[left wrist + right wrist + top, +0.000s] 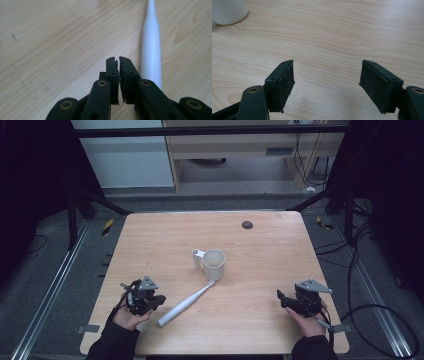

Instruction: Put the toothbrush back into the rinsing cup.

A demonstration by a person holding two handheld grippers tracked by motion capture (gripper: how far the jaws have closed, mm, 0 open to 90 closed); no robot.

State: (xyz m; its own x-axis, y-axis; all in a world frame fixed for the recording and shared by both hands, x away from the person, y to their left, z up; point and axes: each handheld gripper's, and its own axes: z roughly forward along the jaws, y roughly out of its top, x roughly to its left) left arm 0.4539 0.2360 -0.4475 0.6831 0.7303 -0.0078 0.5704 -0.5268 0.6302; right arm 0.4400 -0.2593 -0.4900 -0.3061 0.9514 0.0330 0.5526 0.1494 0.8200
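Observation:
A white mug stands upright near the table's middle, its handle to the left. A white toothbrush lies slantwise in front of it, with the thin end by the mug's base. My left gripper rests at the front left, just left of the brush's thick end. In the left gripper view my left gripper has its jaws almost together, only a thin slit between them and nothing in it, and the toothbrush lies just to their right. My right gripper sits at the front right. Seen in its own view, the right gripper is wide open over bare wood, the mug far off at the upper left.
The wooden table has a small dark round spot near its far edge. Black frame bars and cables surround the table, with cables on the floor at the right.

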